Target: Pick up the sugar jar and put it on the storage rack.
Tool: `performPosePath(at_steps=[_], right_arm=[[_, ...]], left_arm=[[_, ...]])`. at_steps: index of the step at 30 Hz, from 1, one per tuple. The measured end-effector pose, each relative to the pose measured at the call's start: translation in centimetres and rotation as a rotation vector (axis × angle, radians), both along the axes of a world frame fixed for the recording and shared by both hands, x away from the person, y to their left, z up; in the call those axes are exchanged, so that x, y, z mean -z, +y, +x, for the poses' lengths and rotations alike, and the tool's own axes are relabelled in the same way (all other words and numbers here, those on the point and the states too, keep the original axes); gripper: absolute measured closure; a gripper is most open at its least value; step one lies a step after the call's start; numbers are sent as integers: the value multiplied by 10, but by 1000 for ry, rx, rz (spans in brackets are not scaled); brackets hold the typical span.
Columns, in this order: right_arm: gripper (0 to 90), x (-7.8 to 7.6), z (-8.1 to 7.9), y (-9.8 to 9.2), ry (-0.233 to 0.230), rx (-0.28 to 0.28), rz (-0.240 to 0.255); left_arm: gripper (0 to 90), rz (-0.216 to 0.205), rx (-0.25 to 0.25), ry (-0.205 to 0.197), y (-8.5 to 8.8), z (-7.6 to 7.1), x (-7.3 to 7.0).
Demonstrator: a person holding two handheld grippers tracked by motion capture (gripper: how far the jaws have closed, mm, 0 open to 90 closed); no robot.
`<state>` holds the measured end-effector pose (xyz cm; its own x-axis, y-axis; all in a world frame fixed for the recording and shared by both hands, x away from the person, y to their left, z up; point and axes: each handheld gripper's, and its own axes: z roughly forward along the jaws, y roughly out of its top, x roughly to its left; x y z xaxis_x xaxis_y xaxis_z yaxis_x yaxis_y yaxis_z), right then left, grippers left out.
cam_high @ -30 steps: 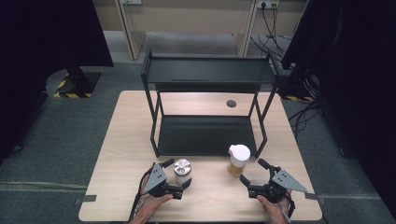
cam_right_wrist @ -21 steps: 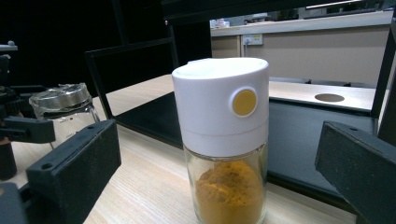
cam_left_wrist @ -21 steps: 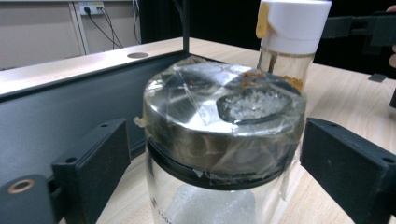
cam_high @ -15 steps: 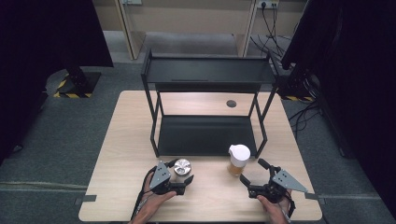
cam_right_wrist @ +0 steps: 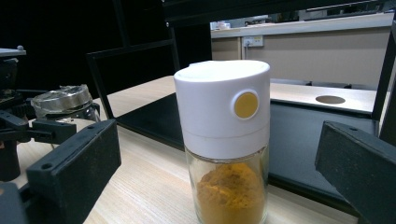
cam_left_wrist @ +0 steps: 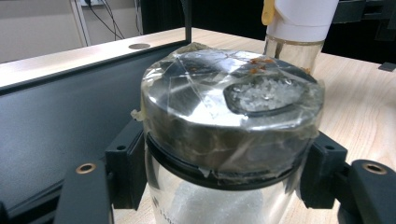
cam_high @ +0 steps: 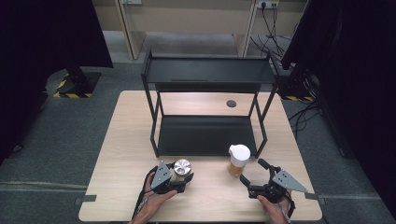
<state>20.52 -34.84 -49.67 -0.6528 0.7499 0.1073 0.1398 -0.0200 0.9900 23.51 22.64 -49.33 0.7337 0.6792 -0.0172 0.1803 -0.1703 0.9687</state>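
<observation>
1. The left gripper (cam_high: 180, 177) has just been closing, and its two black jaws now clamp the salt jar (cam_left_wrist: 224, 140) between them, one pad on each side of the glass just under the metal lid.
2. In the left gripper view the jar's steel lid is wrapped in clear tape, white crystals show through an opening in the top, and white grains fill the glass below.
3. In the high view the salt jar (cam_high: 181, 168) stands upright on the wooden table (cam_high: 116, 186), at about 7 o'clock from the table's middle, close to the near edge.
4. The right gripper (cam_high: 254, 179) rests at about 5 o'clock, its jaws spread wide and holding nothing.
5. In the right gripper view the spice jar (cam_right_wrist: 227, 154) stands between those jaws and clear of both pads; it has a white cap with a yellow button and orange powder inside.
6. In the high view the spice jar (cam_high: 238, 159) sits just at 11 o'clock of the right gripper, well apart from the salt jar.
7. At 12 o'clock from both jars stands a black two-tier rack (cam_high: 208, 70); its lower tray looks bare, though it lies in shadow.
</observation>
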Motion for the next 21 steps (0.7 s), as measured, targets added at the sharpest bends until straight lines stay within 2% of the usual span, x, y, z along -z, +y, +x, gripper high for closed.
performPosePath(at_steps=[10, 21], right_arm=[[5, 0, 1, 0, 0, -1, 1], [5, 0, 1, 0, 2, 0, 0]], left_arm=[[312, -21, 15, -1, 2, -2, -7], [312, -47, 32, 16, 5, 2, -20]])
